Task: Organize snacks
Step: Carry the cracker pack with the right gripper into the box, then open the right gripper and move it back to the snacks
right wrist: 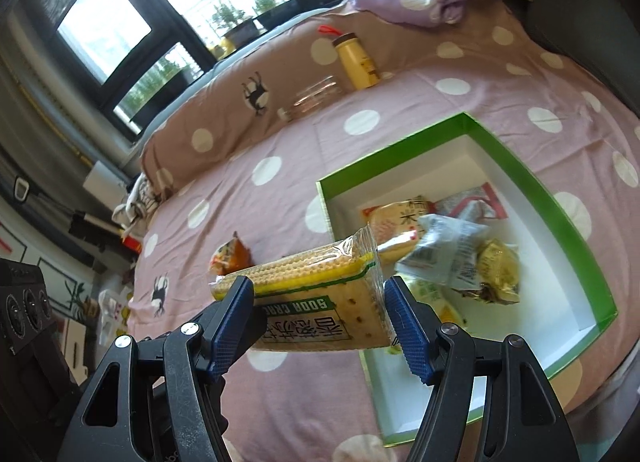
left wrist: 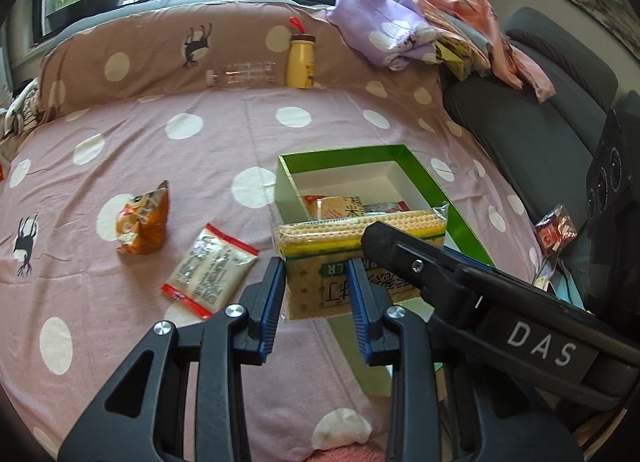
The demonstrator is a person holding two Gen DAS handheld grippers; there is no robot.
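Observation:
A clear pack of soda crackers (right wrist: 320,294) hangs above the pink dotted bedsheet, gripped by my right gripper (right wrist: 320,320), which is shut on its sides. In the left wrist view the same pack (left wrist: 340,258) sits just ahead of my left gripper (left wrist: 318,294), whose blue pads stand at the pack's near end, jaws open. The right gripper body crosses that view from the right. A green box with a white inside (left wrist: 424,177) (right wrist: 560,197) holds several wrapped snacks. An orange snack bag (left wrist: 142,221) and a red-edged packet (left wrist: 210,272) lie on the sheet to the left.
A yellow bottle (left wrist: 301,61) and a lying clear bottle (left wrist: 244,74) rest against the brown dotted bolster at the back. Crumpled clothes (left wrist: 400,33) lie at the back right. A dark grey cushion (left wrist: 528,121) borders the right side. A red packet (left wrist: 556,229) lies by it.

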